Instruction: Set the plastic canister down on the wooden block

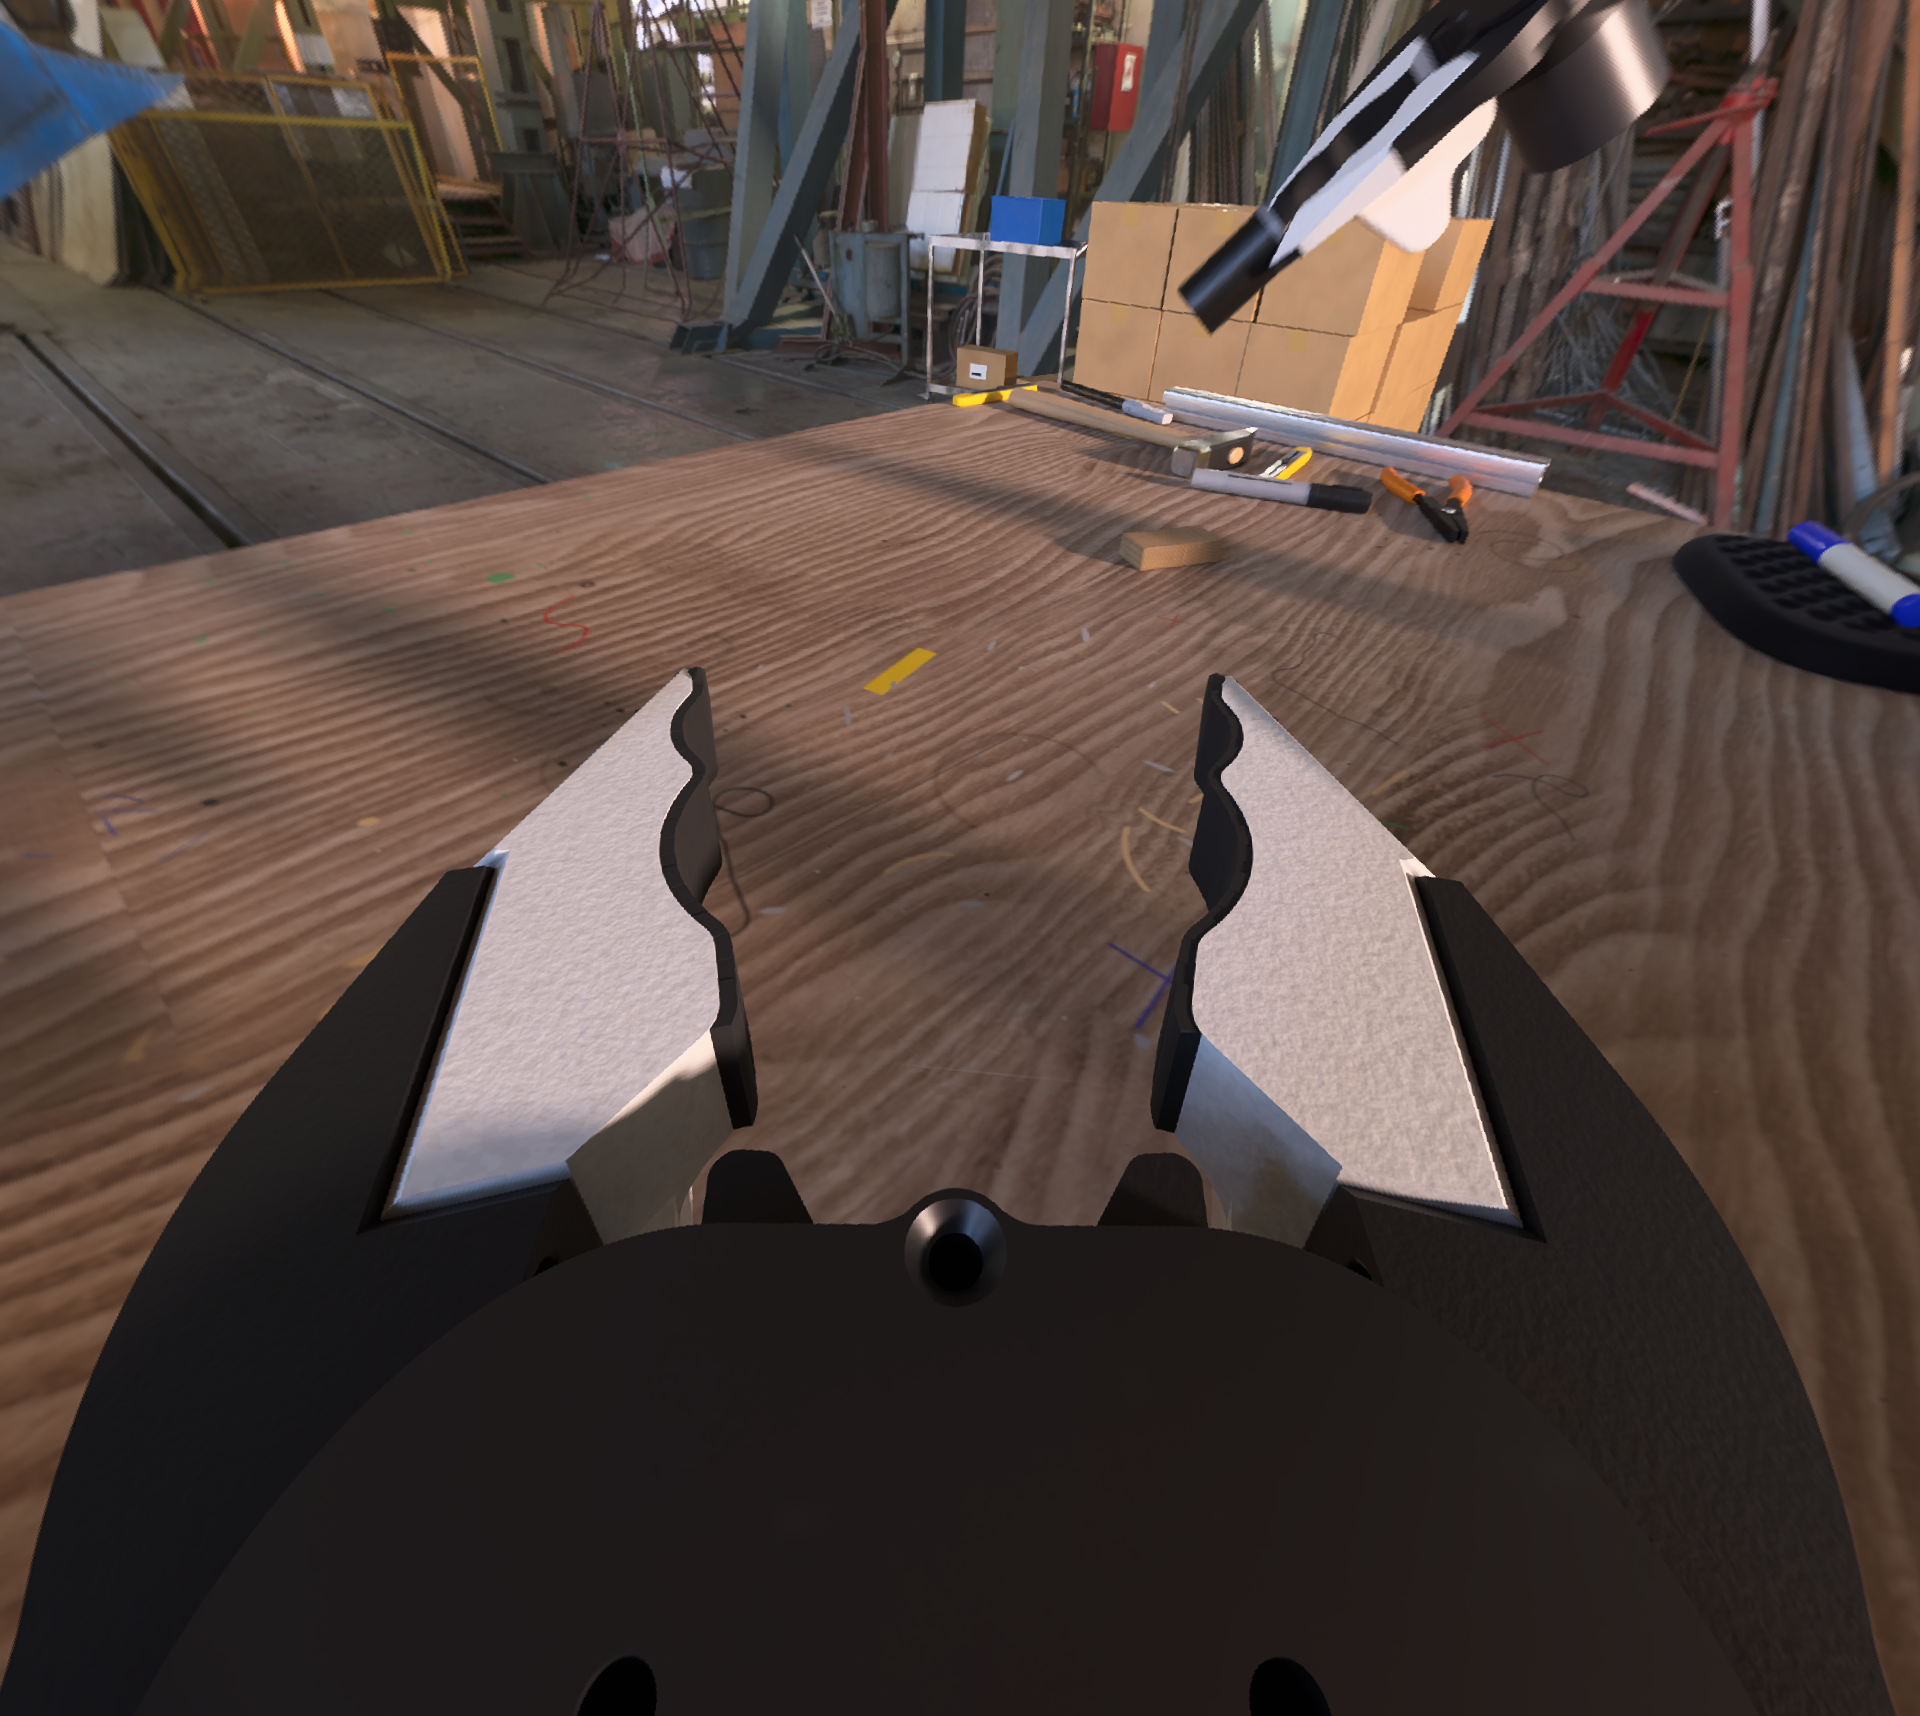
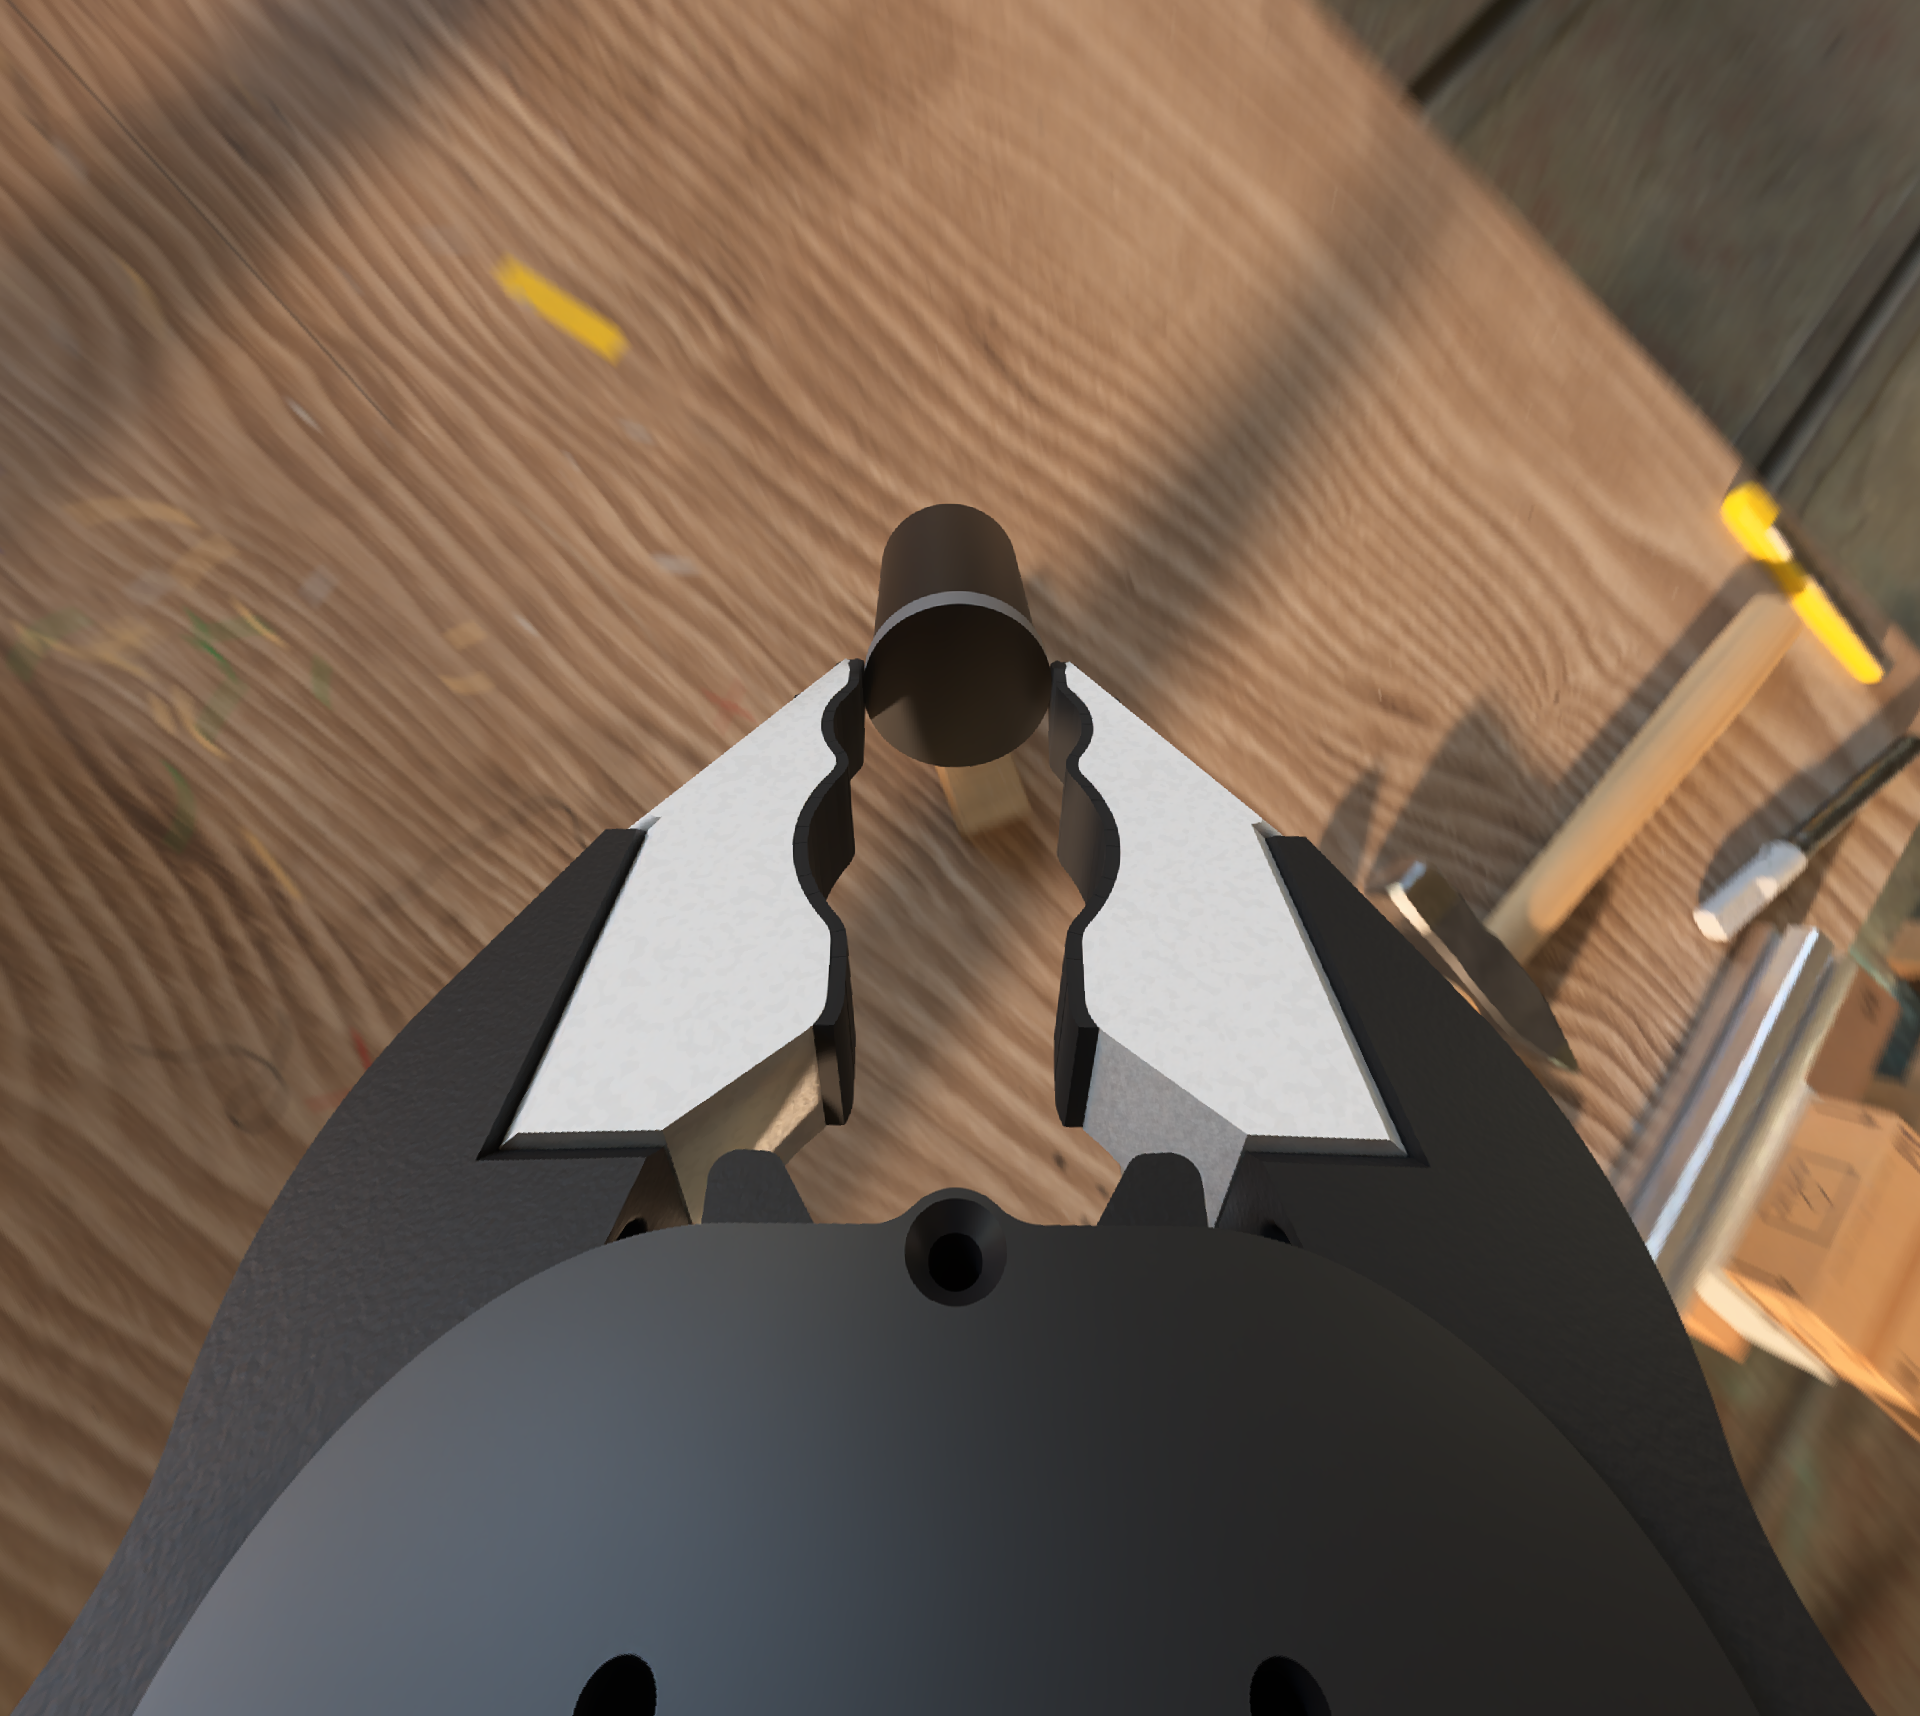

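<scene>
We have the dark plastic canister [image 2: 956,690] pinched at its top end between the tips of our right gripper [image 2: 956,700], held in the air above the table [image 2: 416,108], with the wooden block [image 1: 1169,546] lying below it. It looks light, stiff and smooth, so we judge it could slip; a hold further down its side would be surer. Our left gripper [image 1: 956,690] hangs open and empty.

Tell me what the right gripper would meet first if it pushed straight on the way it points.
Probably the wooden block: it sits just behind the plastic canister clamped in the right gripper, though the depth between them is unclear.
</scene>
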You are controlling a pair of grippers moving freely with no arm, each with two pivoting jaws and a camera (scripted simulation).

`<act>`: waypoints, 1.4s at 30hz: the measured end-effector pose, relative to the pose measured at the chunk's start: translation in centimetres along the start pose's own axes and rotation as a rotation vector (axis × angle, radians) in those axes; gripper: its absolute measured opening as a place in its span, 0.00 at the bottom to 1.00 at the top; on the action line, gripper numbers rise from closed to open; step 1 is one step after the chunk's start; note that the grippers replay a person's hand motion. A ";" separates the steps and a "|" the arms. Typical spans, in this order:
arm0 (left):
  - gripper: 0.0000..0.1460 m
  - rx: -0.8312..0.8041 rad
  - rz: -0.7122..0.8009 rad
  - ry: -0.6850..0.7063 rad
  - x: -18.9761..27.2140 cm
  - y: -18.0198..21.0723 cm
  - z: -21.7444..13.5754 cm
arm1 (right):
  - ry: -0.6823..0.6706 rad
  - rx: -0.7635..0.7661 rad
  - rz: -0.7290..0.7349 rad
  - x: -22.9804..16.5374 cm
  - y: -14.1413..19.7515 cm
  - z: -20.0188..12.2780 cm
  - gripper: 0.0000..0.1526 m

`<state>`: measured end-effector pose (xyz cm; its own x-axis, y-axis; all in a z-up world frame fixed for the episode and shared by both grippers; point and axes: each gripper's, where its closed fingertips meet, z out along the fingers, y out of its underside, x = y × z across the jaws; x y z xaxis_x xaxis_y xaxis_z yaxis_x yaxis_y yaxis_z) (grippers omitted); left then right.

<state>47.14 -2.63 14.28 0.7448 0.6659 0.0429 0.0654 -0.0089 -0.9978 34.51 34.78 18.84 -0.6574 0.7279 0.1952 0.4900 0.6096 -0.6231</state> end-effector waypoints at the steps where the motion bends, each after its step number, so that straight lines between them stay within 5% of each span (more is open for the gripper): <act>1: 0.64 -0.001 -0.020 0.003 0.1 0.1 0.0 | -0.010 -0.079 -0.011 1.1 1.1 1.0 0.23; 4: 0.57 -0.016 -0.073 0.044 0.5 0.6 -0.3 | -0.089 -0.279 0.022 2.6 4.4 4.1 0.23; 10: 0.53 -0.052 -0.075 0.017 -0.4 0.9 -1.0 | -0.175 -0.560 -0.235 2.6 7.6 7.8 0.23; 15: 0.53 -0.056 -0.004 -0.031 -0.8 0.8 -1.2 | -0.241 -0.589 -0.348 1.9 8.4 9.7 0.23; 19: 0.34 -0.072 0.027 -0.057 -0.7 0.9 -1.5 | -0.242 -0.567 -0.372 1.7 8.5 10.4 0.23; 25: 0.41 -0.101 -0.031 -0.137 -1.5 1.7 -1.5 | -0.187 -0.510 -0.276 1.7 7.8 9.4 0.24; 26: 0.41 -0.107 -0.058 -0.138 -1.5 1.9 -1.6 | -0.158 -0.471 -0.246 1.6 6.9 8.5 0.34; 28: 0.43 -0.131 -0.114 -0.162 -1.7 2.4 -2.1 | -0.080 -0.299 -0.203 0.9 3.8 6.0 0.39; 33: 0.41 -0.206 -0.208 -0.232 -1.6 4.5 -4.2 | -0.003 0.425 -0.087 -6.7 -4.6 1.0 0.38; 36: 0.42 -0.232 -0.182 -0.310 -1.7 5.4 -5.4 | -0.034 0.751 0.059 -13.3 -5.7 1.3 0.29; 42: 0.43 -0.259 -0.185 -0.416 -0.6 6.2 -7.2 | -0.130 0.690 0.201 -23.3 -2.2 5.2 0.26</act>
<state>51.88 -8.41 8.38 0.3819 0.9134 0.1409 0.3719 -0.0123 -0.9282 45.75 14.88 11.78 -0.6763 0.7357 -0.0380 0.1644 0.1004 -0.9813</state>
